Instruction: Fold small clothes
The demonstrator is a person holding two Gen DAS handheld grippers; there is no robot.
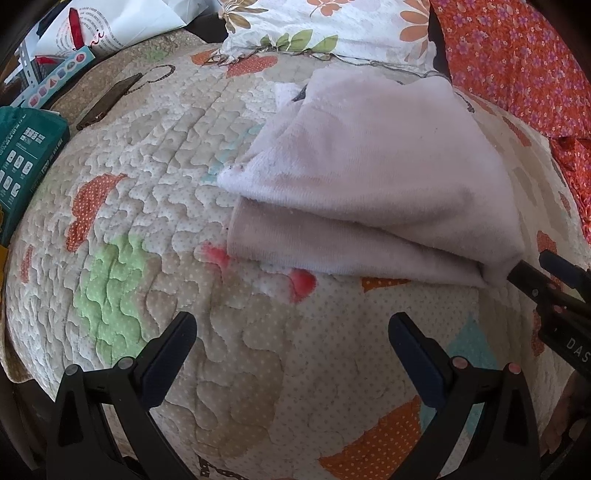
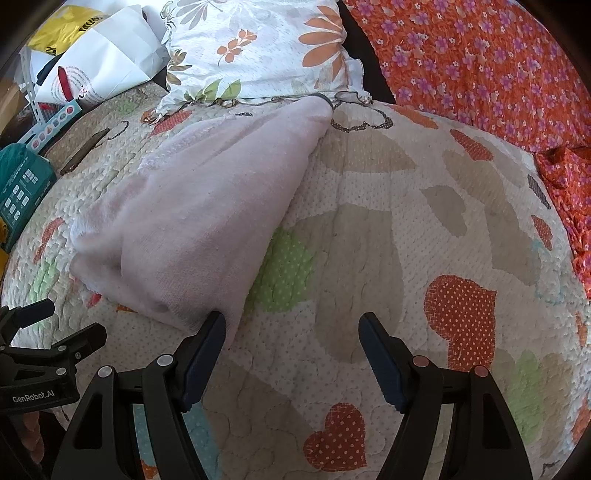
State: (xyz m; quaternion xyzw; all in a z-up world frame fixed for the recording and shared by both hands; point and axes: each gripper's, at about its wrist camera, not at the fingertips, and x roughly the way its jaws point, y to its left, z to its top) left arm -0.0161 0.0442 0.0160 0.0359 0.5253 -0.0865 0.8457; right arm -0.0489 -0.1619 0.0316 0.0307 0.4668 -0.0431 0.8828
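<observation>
A pale pink cloth (image 1: 369, 177) lies folded over on itself on the patchwork quilt (image 1: 155, 206). Over bare quilt, short of the cloth's near edge, my left gripper (image 1: 291, 321) stands open with nothing between its fingers. At the right edge of the left wrist view, the right gripper (image 1: 535, 267) reaches the cloth's near right corner. In the right wrist view the cloth (image 2: 199, 206) spreads up and to the left, and my right gripper (image 2: 291, 319) is open. Its left fingertip (image 2: 216, 321) touches the cloth's near corner, with only quilt in the gap. The left gripper (image 2: 70, 321) shows at the left, open.
A floral pillow (image 2: 258, 48) lies at the far edge of the quilt (image 2: 369, 240). Orange flowered fabric (image 2: 480, 62) covers the right side. At the left are a teal box (image 1: 26, 155), a white paper bag (image 1: 96, 33) and a flat dark object (image 1: 110, 99).
</observation>
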